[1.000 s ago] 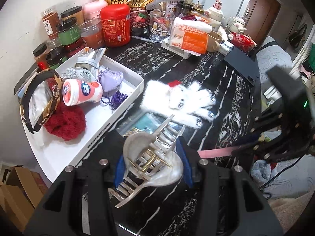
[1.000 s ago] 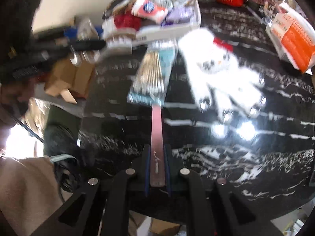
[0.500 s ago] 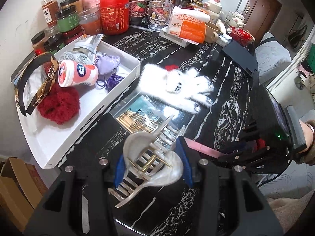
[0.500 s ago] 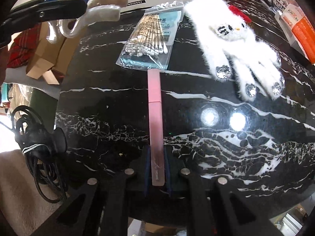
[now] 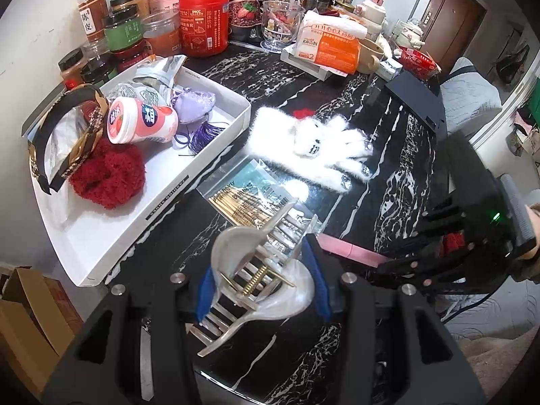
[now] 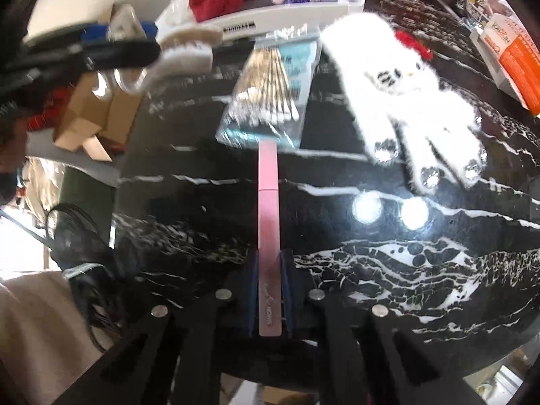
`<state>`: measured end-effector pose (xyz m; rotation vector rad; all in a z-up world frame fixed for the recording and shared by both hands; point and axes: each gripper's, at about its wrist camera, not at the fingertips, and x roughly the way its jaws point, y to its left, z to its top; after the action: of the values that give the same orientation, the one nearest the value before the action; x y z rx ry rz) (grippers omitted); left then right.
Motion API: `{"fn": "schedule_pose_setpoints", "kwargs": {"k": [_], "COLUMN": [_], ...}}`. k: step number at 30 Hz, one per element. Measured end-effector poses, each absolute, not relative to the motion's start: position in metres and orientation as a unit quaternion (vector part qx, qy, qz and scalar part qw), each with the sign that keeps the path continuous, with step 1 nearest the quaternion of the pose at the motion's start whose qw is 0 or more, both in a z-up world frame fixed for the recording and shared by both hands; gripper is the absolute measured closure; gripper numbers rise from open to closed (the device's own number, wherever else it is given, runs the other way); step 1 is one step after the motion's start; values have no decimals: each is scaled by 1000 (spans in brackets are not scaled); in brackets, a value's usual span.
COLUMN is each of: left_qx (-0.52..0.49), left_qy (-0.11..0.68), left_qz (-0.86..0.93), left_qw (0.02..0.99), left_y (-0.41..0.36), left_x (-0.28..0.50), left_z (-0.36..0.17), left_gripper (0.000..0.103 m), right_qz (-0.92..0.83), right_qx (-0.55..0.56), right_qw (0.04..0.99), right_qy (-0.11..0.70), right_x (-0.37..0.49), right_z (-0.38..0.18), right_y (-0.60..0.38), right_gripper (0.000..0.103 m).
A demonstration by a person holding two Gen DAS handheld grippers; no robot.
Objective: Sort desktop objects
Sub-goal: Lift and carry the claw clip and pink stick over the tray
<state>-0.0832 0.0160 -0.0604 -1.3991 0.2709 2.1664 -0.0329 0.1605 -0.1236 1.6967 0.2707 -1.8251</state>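
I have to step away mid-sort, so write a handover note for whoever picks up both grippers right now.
Left gripper: shut on the pearl hair claw, held above the table edge.
Right gripper: shut on the pink tube.
White tray: already holds the headband, red scrunchie, pink-white bottle, purple pouch and packets.
Left on the black table: cotton swab bag and fluffy white glove.
Next, probably: claw and tube into the tray, then those two.

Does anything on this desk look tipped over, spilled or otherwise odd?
Yes: the pink-and-white bottle lies on its side in the white tray, and a torn-open silver packet sits behind it. Nothing looks spilled.
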Motion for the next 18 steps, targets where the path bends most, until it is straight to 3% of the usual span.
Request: {"fn": "schedule_pose_setpoints", "kwargs": {"k": [18], "left_qx": [-492], "left_qy": [100], "left_qz": [828], "left_qw": [250], "left_y": [-8], "left_x": [-94], "left_z": [-17], "left_gripper": [58], "right_qz": [-731], "right_qx": [588], "right_qw": [328], "right_qy": [114], "right_x": [-47], "right_z": [-39], "right_y": [140], "right_gripper": [91]}}
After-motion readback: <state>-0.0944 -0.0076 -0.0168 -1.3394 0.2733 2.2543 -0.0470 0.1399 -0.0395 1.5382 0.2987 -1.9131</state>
